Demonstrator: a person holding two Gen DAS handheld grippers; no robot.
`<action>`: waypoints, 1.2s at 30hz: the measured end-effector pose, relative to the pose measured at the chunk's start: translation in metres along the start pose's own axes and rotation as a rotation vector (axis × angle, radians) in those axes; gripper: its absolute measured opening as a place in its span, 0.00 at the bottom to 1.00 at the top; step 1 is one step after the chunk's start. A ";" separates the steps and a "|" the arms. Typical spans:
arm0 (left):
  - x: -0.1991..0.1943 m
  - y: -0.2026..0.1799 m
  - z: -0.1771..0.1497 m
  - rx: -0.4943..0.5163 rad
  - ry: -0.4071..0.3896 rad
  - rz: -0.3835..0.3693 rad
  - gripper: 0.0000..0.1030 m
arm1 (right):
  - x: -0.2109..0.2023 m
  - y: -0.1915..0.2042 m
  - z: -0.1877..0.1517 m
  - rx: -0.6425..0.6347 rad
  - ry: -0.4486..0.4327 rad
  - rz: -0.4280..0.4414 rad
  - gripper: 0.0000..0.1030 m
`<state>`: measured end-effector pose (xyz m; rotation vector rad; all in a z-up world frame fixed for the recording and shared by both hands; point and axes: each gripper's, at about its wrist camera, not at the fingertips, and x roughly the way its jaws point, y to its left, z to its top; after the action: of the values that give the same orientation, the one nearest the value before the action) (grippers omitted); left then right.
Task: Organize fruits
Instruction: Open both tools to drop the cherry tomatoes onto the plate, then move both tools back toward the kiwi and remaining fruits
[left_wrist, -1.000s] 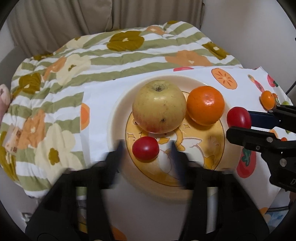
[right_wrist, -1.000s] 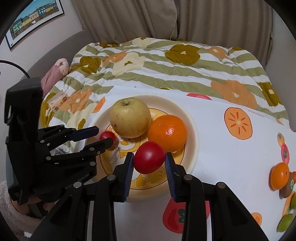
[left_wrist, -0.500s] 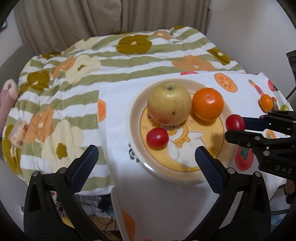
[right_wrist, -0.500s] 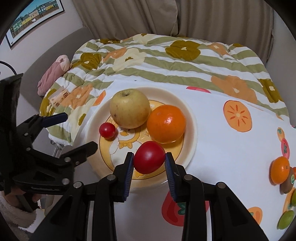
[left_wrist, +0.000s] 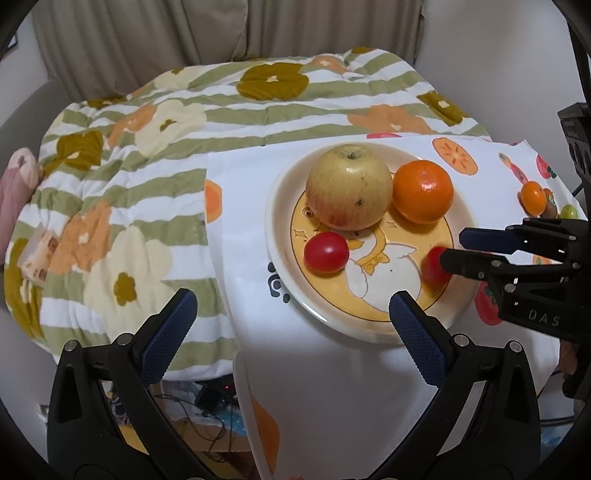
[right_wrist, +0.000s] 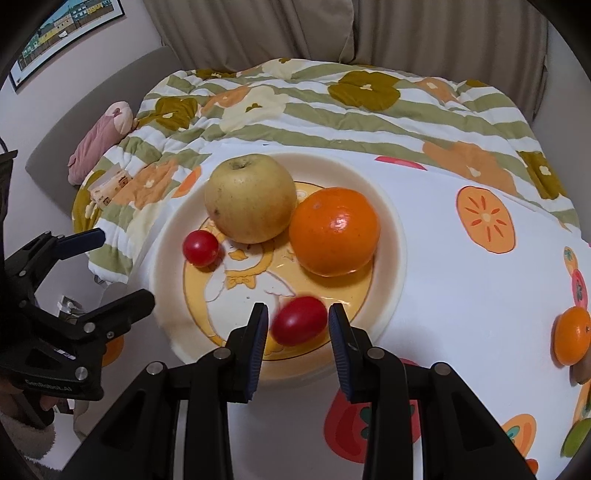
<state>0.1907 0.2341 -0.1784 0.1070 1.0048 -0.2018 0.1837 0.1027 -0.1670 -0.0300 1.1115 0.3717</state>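
A cream plate (left_wrist: 280, 206) (right_wrist: 391, 236) with a yellow cartoon centre holds a yellow apple (left_wrist: 349, 192) (right_wrist: 250, 198), an orange (left_wrist: 423, 191) (right_wrist: 334, 230) and a small red tomato (left_wrist: 326, 252) (right_wrist: 200, 247). A second red tomato (right_wrist: 299, 325) (left_wrist: 432, 267) is blurred, just between my right gripper's (right_wrist: 297, 334) (left_wrist: 452, 245) open jaws over the plate's near rim, with gaps on both sides. My left gripper (left_wrist: 291, 325) is wide open and empty, in front of the plate's left edge.
The plate sits on a white fruit-print cloth (right_wrist: 461, 295) over a striped floral quilt (left_wrist: 122, 192). A small orange (right_wrist: 572, 336) (left_wrist: 533, 197) and other small fruits lie at the cloth's right edge. The table edge drops off at the front left.
My right gripper has opened and let go of the red tomato, which drops onto the plate. My left gripper has pulled further back from the plate, staying open.
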 end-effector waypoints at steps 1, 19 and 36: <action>-0.001 0.000 0.000 0.000 -0.003 0.000 1.00 | -0.001 0.001 -0.001 -0.003 -0.003 -0.007 0.31; -0.037 0.006 0.010 -0.009 -0.044 0.010 1.00 | -0.038 -0.001 -0.003 0.018 -0.047 -0.046 0.90; -0.088 -0.096 0.044 0.051 -0.137 -0.020 1.00 | -0.151 -0.076 -0.033 0.122 -0.193 -0.166 0.90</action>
<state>0.1600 0.1428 -0.0800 0.1273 0.8645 -0.2499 0.1201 -0.0172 -0.0612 0.0213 0.9311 0.1544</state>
